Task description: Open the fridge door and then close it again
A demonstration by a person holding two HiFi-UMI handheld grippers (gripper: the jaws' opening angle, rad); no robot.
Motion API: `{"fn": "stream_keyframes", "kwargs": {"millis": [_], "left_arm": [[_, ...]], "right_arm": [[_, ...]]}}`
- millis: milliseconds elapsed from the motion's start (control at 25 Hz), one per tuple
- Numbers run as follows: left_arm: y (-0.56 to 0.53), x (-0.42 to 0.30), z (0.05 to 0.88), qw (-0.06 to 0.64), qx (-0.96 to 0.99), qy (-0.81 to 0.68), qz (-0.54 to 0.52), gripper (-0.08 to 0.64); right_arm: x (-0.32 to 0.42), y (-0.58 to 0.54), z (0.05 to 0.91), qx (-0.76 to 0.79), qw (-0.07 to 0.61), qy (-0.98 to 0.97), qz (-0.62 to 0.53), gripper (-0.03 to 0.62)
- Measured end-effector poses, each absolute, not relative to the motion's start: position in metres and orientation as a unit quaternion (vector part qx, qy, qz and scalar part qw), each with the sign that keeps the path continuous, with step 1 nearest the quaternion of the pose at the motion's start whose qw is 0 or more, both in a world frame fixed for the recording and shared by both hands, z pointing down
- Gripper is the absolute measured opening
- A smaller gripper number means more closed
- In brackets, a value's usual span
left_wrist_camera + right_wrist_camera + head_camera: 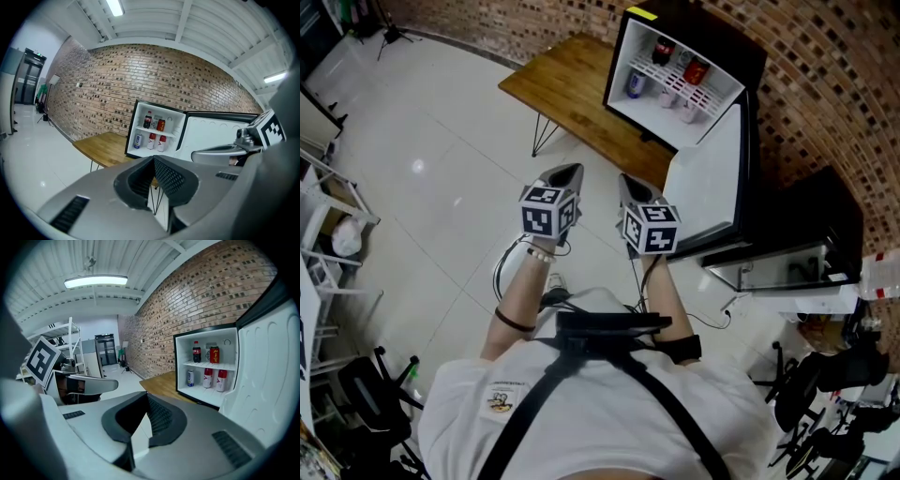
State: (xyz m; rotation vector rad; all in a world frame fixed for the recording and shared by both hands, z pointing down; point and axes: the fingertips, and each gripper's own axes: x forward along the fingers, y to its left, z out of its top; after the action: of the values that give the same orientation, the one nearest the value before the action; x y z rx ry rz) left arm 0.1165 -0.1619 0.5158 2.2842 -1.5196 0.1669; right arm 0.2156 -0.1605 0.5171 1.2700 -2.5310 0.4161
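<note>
From here I see the fridge (712, 33), a small black box with a white moulded plastic lining, standing on the far right corner of the wooden worktop (572, 89), against the brick wall (140, 79). Its door (712, 183) is swung wide open to the right, its smooth white inner face turned towards me.

On the upper wire shelf stand a dark cola bottle (197, 353) with a red label and a red can (214, 354) with yellowish characters. On the fridge's floor are a blue and silver can (190, 377) and two red and white bottles (214, 378). All the print is too small for me to read.

The left hand-held gripper (570, 172) has its jaws together, with nothing between them. Its pads (171, 178) are dark and finely ribbed, set in a grey plastic shell. The right hand-held gripper (628, 180) is likewise closed and empty. It hangs just beside the door's free edge, apart from it. Each carries a cube of black and white square markers.

The worktop has a warm wood grain and thin black hairpin legs (544, 136). It stands on a glossy pale tiled floor (422, 169).
</note>
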Motion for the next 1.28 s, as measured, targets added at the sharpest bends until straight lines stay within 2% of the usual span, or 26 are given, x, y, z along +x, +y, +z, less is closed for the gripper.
{"fn": "stream_keyframes", "kwargs": {"millis": [1280], "left_arm": [[-0.169,0.115,0.529,0.205,0.826,-0.519,0.082,0.000]], "right_arm": [[0.220,-0.163,0.519,0.468,0.121,-0.861,0.157,0.021]]}}
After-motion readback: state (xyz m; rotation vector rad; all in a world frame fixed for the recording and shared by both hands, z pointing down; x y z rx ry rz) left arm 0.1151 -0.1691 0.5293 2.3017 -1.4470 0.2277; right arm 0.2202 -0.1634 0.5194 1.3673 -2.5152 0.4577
